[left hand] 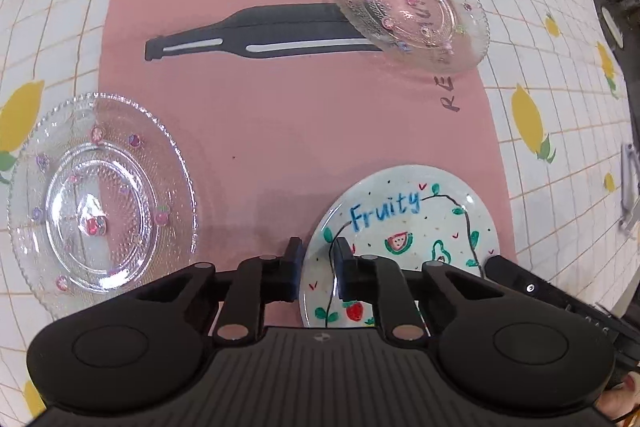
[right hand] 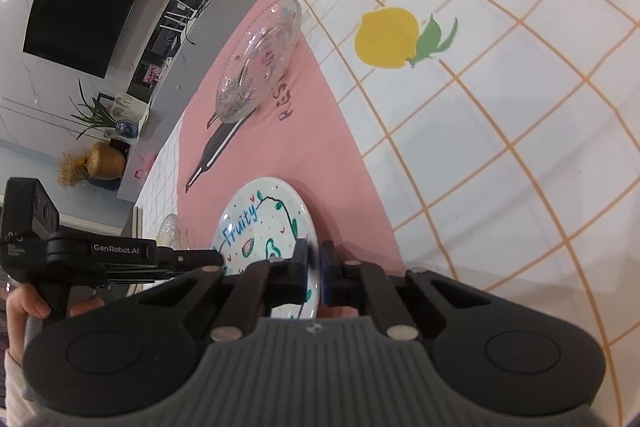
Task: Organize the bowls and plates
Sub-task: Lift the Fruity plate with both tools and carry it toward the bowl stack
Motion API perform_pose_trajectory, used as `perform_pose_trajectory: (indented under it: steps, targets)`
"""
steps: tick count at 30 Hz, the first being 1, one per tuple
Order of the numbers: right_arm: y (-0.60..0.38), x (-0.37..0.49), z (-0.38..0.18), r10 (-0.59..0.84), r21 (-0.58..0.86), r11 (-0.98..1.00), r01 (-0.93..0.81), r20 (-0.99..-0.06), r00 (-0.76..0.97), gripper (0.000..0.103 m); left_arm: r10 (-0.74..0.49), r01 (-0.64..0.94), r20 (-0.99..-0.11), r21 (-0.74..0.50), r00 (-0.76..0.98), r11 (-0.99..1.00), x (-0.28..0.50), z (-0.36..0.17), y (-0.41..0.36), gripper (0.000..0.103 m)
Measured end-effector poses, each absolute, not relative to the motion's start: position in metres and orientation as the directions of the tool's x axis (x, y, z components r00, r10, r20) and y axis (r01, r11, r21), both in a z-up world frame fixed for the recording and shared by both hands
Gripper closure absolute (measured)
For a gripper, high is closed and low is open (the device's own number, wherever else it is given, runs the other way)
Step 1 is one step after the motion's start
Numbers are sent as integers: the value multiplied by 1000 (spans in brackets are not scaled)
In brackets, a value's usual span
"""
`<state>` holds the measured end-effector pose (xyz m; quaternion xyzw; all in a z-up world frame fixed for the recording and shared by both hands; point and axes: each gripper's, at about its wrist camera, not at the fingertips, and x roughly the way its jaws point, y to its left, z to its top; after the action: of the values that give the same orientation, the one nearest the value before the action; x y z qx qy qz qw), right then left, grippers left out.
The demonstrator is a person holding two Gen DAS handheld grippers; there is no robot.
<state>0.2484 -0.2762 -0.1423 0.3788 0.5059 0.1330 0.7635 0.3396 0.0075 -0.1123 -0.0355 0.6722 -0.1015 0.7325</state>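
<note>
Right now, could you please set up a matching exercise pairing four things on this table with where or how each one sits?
Things:
1. white ceramic plate painted "Fruity"
2. clear glass plate with fruit dots
3. second clear glass plate
4. pink mat with black bottle shapes

States:
A. far end of the mat, over the bottle shapes
B. lying under the plates
C. rim gripped on both sides
D. straddling the mat's edge, untouched

Pairs: 1-C, 2-D, 3-A, 4-B

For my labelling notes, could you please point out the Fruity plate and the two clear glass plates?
Fruity plate (left hand: 404, 215): left wrist view, painted face by the lettering.
Near glass plate (left hand: 100, 203): left wrist view, centre well.
Far glass plate (left hand: 408, 1): left wrist view, centre well.
</note>
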Motion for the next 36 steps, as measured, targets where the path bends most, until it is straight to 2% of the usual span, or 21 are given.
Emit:
perform_pose_trajectory:
  steps: [11,17,23,24,25,27,30,32,36]
  targets:
    - [-291,235,-119,556,675,715,181,-707,436,100,-201,72,-979,-199,23,977,324,-118,-7,85]
    - [-310,222,-111,572,683,710,170,-701,427,100,-207,156,-978,-205,-6,966,301,-114,-26,86]
    - [-309,211,-104,520,585,808,77,-767,376,100,-201,197,-979,-204,-36,959,287,-113,-45,86]
    - [-308,209,-104,516,575,815,64,-773,370,100,-190,214,-981,-193,-31,958,284,-111,-49,87]
    - [-308,209,-104,521,575,817,53,-774,359,100,-215,224,-976,-219,-40,950,282,-108,-51,99]
    - [-304,208,-106,539,579,815,27,-773,334,100,-311,204,-944,-327,-107,923,279,-104,-56,100]
    - [-290,209,-107,505,522,852,-28,-807,307,99,-230,300,-972,-236,-54,924,273,-92,-80,100]
    - [-285,209,-109,463,473,880,-43,-835,298,98,-221,310,-974,-227,-57,923,272,-91,-88,100]
    - [-291,209,-113,470,484,875,-32,-831,298,100,-158,330,-987,-150,0,932,272,-92,-95,100]
